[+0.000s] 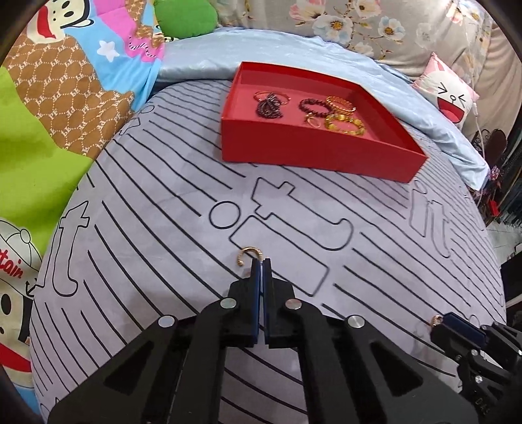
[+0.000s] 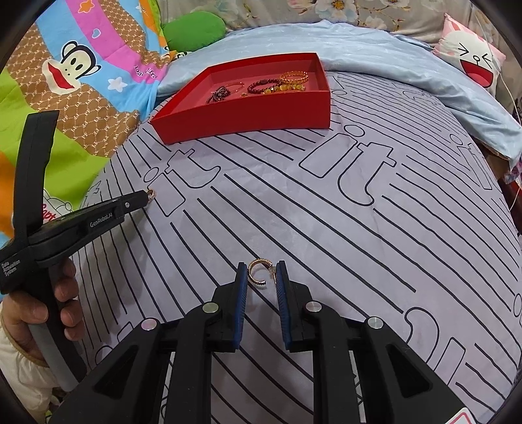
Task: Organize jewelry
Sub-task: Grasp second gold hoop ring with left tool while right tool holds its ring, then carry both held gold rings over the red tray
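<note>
A red tray (image 1: 313, 150) sits on the bed and holds several bracelets and rings (image 1: 339, 114); it also shows in the right wrist view (image 2: 248, 114). My left gripper (image 1: 262, 261) is shut on a small gold open ring (image 1: 248, 254), seen from the side in the right wrist view (image 2: 150, 194). My right gripper (image 2: 261, 265) is open, its fingers on either side of a second gold ring (image 2: 257, 272) that lies on the lilac striped bedcover (image 2: 326, 228). In the left wrist view the right gripper (image 1: 440, 321) appears at the lower right beside that ring.
A cartoon-print quilt (image 1: 65, 98) lies to the left. A pale blue sheet (image 1: 293, 49) is bunched behind the tray. A cartoon pillow (image 1: 453, 98) sits at the far right, a green cushion (image 1: 186, 19) at the back.
</note>
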